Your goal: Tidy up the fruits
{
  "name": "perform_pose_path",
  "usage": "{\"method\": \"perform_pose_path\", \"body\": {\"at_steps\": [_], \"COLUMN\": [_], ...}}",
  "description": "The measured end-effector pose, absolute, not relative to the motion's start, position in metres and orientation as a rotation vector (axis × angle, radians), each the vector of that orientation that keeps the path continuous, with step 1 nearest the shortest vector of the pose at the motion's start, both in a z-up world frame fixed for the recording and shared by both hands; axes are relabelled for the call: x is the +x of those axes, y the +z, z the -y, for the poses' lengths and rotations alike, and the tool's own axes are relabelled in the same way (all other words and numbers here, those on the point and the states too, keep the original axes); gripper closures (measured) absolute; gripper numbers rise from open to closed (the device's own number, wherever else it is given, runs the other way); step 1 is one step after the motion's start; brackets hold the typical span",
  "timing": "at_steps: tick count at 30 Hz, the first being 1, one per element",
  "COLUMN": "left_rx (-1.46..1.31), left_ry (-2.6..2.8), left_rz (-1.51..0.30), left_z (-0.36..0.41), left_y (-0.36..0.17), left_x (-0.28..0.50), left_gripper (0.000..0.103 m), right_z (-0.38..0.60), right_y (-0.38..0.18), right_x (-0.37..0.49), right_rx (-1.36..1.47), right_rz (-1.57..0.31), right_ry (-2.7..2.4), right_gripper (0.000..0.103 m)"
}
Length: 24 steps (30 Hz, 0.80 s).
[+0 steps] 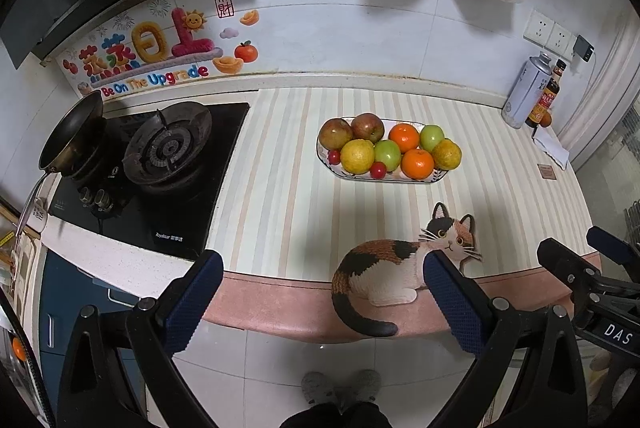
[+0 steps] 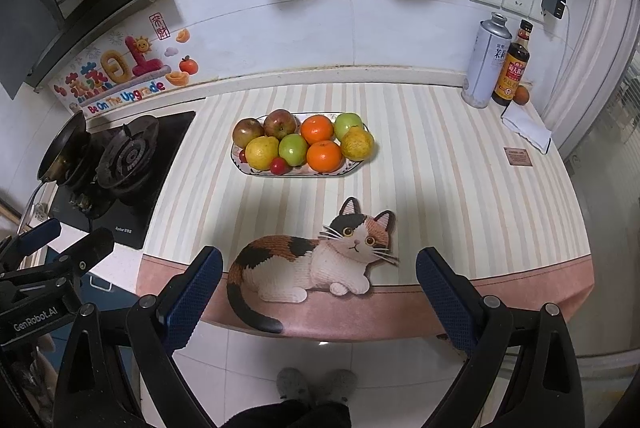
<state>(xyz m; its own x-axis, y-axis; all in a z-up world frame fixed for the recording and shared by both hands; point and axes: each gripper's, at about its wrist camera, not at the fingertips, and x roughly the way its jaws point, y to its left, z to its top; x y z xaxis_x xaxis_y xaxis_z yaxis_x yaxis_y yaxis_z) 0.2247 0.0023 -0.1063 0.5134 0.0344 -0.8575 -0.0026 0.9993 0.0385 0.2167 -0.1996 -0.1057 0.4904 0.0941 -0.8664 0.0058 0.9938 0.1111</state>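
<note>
One small orange (image 2: 521, 94) — right view only

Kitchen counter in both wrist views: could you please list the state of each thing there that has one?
Left gripper: open, empty.
Right gripper: open, empty.
Fruit plate: full, heaped with fruit.
Burner: unlit, bare.
Pan: tilted, empty.
Sauce bottle: upright, capped.
White can: upright, capped.
Charger: plugged in.

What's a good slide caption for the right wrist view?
Open right gripper held short of the striped counter mat, facing an oval white plate of apples, oranges and small red fruits.
</note>
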Motion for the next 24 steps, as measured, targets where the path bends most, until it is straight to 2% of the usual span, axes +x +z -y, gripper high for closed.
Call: {"method": "perform_pose_path", "body": {"at_steps": [24], "left_rx": [0.028], "left_ry": [0.024], "left_rz": [-1.018], "left_z": [0.0007], "left_y": [-0.1005], "left_x": [0.2243], "left_gripper": [0.000], "right_z": [0.2097], "right_y": [-0.1038], "right_x": [0.2203], "right_rx": [0.101], "right_rz": [-1.056], "right_ry": [0.042], "right_gripper": [0.004]}}
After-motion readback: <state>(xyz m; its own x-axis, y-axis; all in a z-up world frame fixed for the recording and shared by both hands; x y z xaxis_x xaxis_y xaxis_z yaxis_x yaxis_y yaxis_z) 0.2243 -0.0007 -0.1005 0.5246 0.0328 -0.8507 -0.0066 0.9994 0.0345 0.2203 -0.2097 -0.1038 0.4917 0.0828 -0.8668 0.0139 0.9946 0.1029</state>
